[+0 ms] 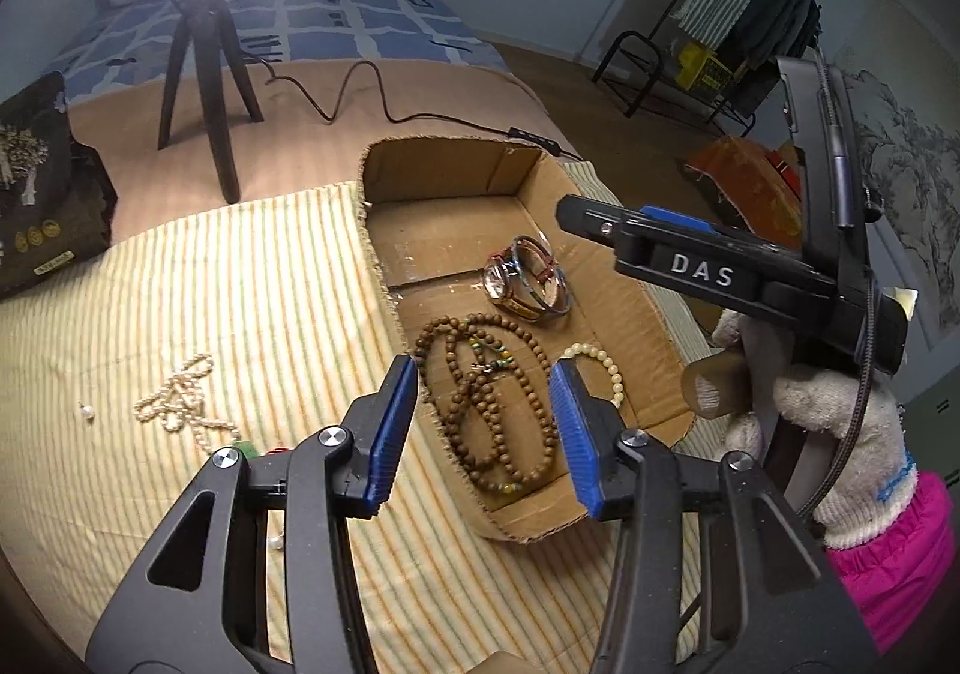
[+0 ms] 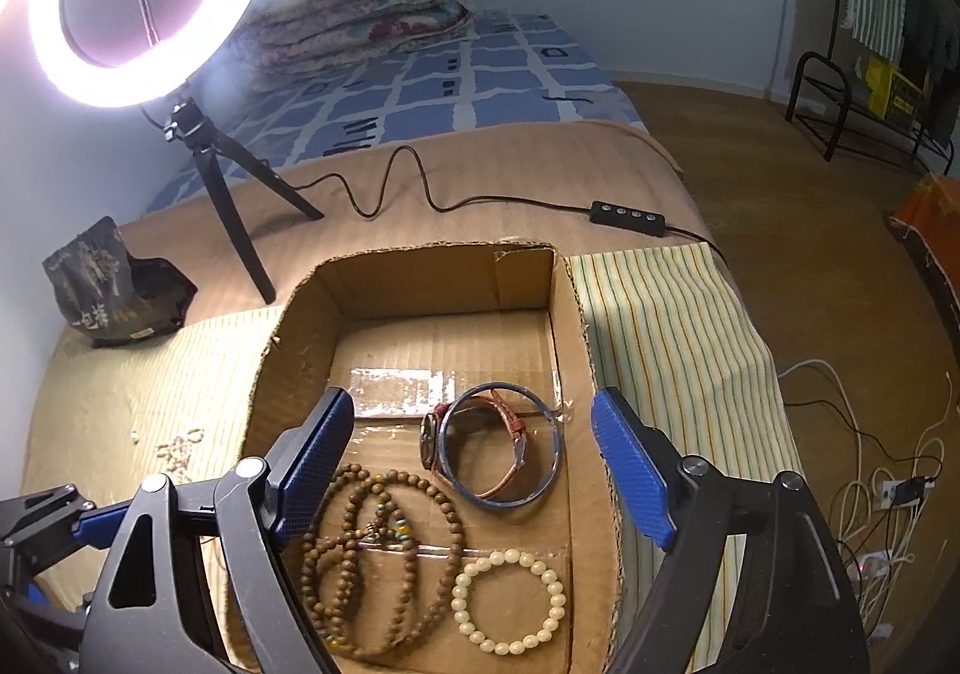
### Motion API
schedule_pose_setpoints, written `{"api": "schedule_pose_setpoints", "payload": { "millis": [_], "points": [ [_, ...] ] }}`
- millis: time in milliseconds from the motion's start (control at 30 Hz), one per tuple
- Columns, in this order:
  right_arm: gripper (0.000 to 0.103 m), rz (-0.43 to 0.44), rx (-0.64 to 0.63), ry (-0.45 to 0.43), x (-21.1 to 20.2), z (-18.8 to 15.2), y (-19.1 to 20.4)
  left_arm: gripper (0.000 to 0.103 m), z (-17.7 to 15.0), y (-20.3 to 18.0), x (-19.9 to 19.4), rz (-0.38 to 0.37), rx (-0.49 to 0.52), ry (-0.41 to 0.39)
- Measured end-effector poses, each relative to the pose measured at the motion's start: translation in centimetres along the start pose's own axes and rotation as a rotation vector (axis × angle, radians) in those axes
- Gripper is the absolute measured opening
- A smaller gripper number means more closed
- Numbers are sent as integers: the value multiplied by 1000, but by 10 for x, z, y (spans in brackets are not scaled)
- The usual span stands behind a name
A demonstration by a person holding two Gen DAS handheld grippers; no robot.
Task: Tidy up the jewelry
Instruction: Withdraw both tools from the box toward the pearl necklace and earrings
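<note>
A cardboard box (image 1: 384, 278) (image 2: 288, 350) lies on the striped cloth. Inside lie a brown wooden bead necklace (image 1: 480, 410) (image 2: 366, 560), a cream bead bracelet (image 1: 606, 362) (image 2: 510, 602), and a watch with a blue bangle (image 1: 528, 278) (image 2: 498, 446). A pearl necklace (image 1: 180, 404) (image 2: 177, 455) lies on the cloth left of the box. My left gripper (image 1: 483, 434) is open and empty above the box's near end. My right gripper (image 2: 474, 470) is open and empty above the box; it shows at the right in the left wrist view (image 1: 690, 248).
A ring light on a black tripod (image 1: 204, 74) (image 2: 240, 194) stands behind the box, its cable and switch (image 2: 627, 210) running right. A dark bag (image 1: 42, 194) (image 2: 114, 284) sits at back left. Loose pearls (image 1: 87, 411) lie on the cloth. Cables lie on the floor (image 2: 870, 482).
</note>
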State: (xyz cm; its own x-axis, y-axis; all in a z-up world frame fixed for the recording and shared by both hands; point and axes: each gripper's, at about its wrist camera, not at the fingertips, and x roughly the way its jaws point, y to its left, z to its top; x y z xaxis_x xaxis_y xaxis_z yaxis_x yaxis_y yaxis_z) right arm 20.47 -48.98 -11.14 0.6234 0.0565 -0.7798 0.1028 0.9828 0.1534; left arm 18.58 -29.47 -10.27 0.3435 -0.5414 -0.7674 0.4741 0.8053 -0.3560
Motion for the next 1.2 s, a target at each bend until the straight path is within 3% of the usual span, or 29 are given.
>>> {"api": "schedule_pose_setpoints", "payload": {
  "millis": [367, 700, 1200],
  "points": [
    [81, -10, -14, -39, -31, -2, 19, 47, 6, 28, -45, 70, 22, -61],
    [81, -39, -61, -103, -59, -7, 51, 47, -7, 100, -95, 152, 13, -102],
    [81, 136, -233, -39, -47, -35, 144, 47, -35, 206, -112, 218, -154, -89]
  ]
}}
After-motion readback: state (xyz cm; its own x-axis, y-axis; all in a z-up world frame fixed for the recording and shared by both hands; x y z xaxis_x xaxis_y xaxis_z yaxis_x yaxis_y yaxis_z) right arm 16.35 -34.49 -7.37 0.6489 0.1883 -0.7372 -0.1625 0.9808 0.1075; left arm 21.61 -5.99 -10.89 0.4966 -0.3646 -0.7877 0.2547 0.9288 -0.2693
